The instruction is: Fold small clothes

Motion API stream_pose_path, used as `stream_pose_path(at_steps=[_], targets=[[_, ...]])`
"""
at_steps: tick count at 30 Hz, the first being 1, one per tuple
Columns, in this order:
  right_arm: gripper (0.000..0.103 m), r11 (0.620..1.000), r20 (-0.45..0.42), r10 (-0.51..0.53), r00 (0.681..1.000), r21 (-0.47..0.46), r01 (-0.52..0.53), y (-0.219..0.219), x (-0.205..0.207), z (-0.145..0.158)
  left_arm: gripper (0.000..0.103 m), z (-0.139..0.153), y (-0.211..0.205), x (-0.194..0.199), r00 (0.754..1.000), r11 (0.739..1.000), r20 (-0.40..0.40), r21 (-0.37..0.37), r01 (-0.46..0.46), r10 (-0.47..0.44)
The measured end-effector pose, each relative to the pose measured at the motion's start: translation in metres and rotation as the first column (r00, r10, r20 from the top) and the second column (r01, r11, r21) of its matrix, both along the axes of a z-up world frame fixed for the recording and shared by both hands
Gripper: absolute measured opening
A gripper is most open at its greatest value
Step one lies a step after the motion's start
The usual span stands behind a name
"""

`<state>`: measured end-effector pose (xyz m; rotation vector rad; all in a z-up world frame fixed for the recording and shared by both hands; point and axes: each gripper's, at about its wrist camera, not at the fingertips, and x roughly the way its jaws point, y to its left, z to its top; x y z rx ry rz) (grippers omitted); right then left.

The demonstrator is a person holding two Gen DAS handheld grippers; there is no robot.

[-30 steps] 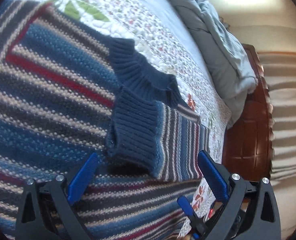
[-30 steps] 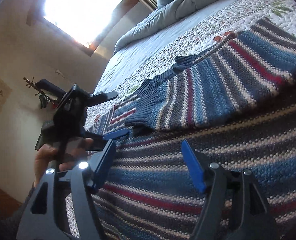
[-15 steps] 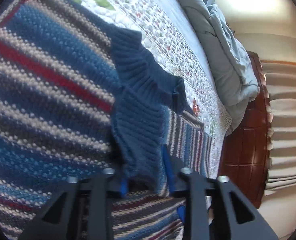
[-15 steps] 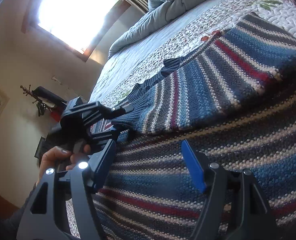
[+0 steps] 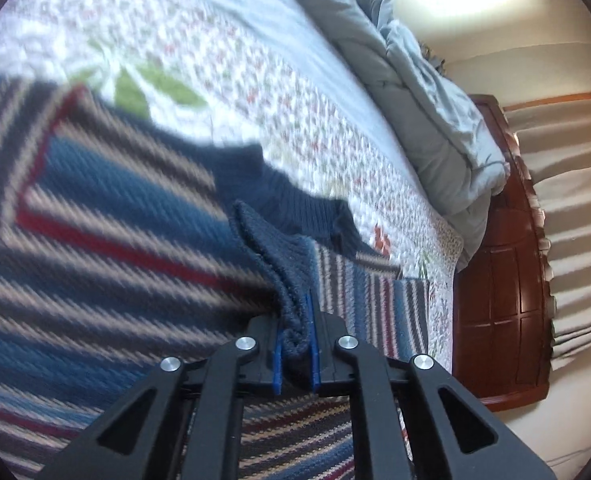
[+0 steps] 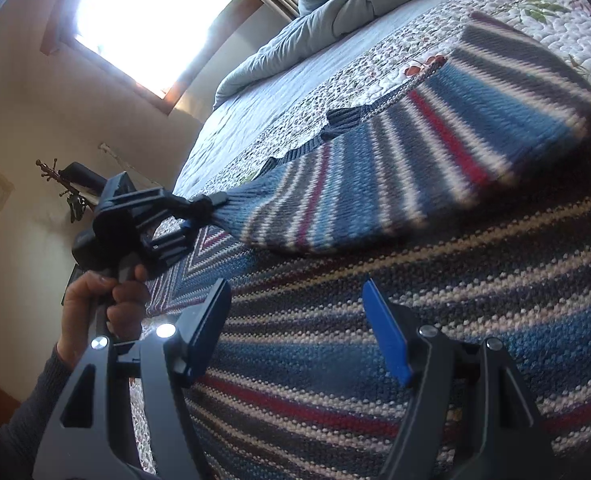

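Left wrist view showed the left gripper [image 5: 295, 344] jaws, open a second ago, now closed on the sweater cuff [image 5: 283, 264], probably starting the sleeve fold, while the right gripper [image 6: 295, 332] jaws stayed open.

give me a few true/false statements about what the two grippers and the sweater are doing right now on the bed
1. The left gripper is shut on the sweater's navy cuff. True.
2. The right gripper grips the sweater. False: its fingers stand open above the knit, holding nothing.
3. The sleeve is lifted off the sweater's body. True.
4. The sweater is plain grey. False: it has blue, red, cream and grey stripes.
5. The sweater lies on a bare wooden table. False: it lies on a floral quilt.
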<state>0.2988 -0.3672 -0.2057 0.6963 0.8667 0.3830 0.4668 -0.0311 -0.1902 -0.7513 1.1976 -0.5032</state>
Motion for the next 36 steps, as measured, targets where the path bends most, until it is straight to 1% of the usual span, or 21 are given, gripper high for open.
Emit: stream_pose_path(at_steps=[4, 7, 9, 11, 13, 15, 17, 18, 20, 21, 23, 25, 27, 29, 31, 34, 36], targets=[[0.069, 1.0, 0.002, 0.018, 1.0, -0.009, -0.018, 0.004, 0.0, -0.001, 0.009, 0.01, 0.028, 0.009, 1.0, 1.0, 0.029, 0.013, -0.012, 0.012], [0.069, 1.0, 0.008, 0.023, 1.0, -0.02, -0.023, 0.005, 0.001, 0.0, 0.009, 0.008, 0.05, 0.01, 0.998, 0.999, 0.043, 0.007, -0.037, 0.036], [0.069, 1.0, 0.009, 0.022, 1.0, -0.022, -0.022, 0.004, 0.001, 0.0, 0.009, -0.002, 0.06, 0.006, 0.998, 0.999, 0.033, 0.001, -0.051, 0.051], [0.069, 0.999, 0.007, 0.018, 1.0, -0.03, -0.018, 0.003, 0.001, 0.001, 0.009, -0.015, 0.059, 0.002, 0.999, 0.999, 0.008, 0.013, -0.032, 0.032], [0.069, 0.999, 0.022, 0.015, 1.0, -0.039, -0.014, -0.002, 0.002, 0.009, 0.009, -0.025, 0.057, -0.003, 1.0, 0.999, -0.003, 0.026, -0.024, 0.024], [0.069, 0.999, 0.055, -0.01, 0.998, -0.05, 0.013, -0.019, 0.004, 0.024, 0.009, -0.028, 0.063, -0.004, 0.999, 0.999, -0.003, 0.003, -0.041, 0.041], [0.069, 0.996, 0.076, -0.085, 0.993, -0.025, 0.087, -0.053, 0.007, 0.038, 0.009, -0.025, 0.067, -0.004, 0.999, 0.999, 0.007, -0.008, -0.052, 0.052], [0.069, 0.993, 0.069, -0.115, 0.991, -0.01, 0.116, -0.071, 0.01, 0.041, 0.009, -0.023, 0.069, -0.003, 0.999, 0.999, 0.013, -0.011, -0.051, 0.051], [0.069, 0.984, 0.048, -0.175, 0.983, -0.008, 0.175, -0.11, 0.016, 0.047, 0.009, -0.018, 0.068, -0.002, 0.999, 1.0, 0.025, 0.004, -0.029, 0.029], [0.069, 0.982, 0.036, -0.189, 0.981, -0.002, 0.189, -0.122, 0.019, 0.046, 0.009, -0.018, 0.066, -0.003, 0.999, 1.0, 0.027, 0.017, -0.017, 0.016], [0.069, 0.98, -0.026, -0.19, 0.981, 0.054, 0.191, -0.145, 0.026, 0.035, 0.01, -0.022, 0.063, -0.003, 1.0, 0.999, 0.017, 0.04, 0.005, -0.005], [0.069, 0.983, -0.082, -0.151, 0.985, 0.095, 0.159, -0.149, 0.033, 0.02, 0.01, -0.029, 0.061, -0.004, 1.0, 0.998, 0.002, 0.062, 0.009, -0.009], [0.069, 0.984, -0.108, -0.126, 0.986, 0.113, 0.138, -0.147, 0.037, 0.007, 0.011, -0.037, 0.063, -0.005, 1.0, 0.998, -0.012, 0.061, 0.001, 0.0], [0.068, 0.987, -0.126, -0.118, 0.985, 0.097, 0.131, -0.143, 0.039, -0.005, 0.012, -0.039, 0.066, -0.006, 1.0, 0.998, -0.013, 0.055, -0.006, 0.007], [0.068, 0.986, -0.141, -0.118, 0.983, 0.103, 0.133, -0.142, 0.039, -0.014, 0.013, -0.038, 0.067, -0.007, 1.0, 0.998, -0.011, 0.066, -0.004, 0.005], [0.068, 0.986, -0.151, -0.118, 0.981, 0.099, 0.134, -0.148, 0.04, -0.016, 0.014, -0.028, 0.072, -0.009, 1.0, 0.997, 0.003, 0.077, -0.008, 0.008], [0.069, 0.987, -0.144, -0.121, 0.982, 0.089, 0.134, -0.149, 0.038, -0.006, 0.016, -0.017, 0.079, -0.012, 0.999, 0.997, 0.03, 0.069, -0.019, 0.017]])
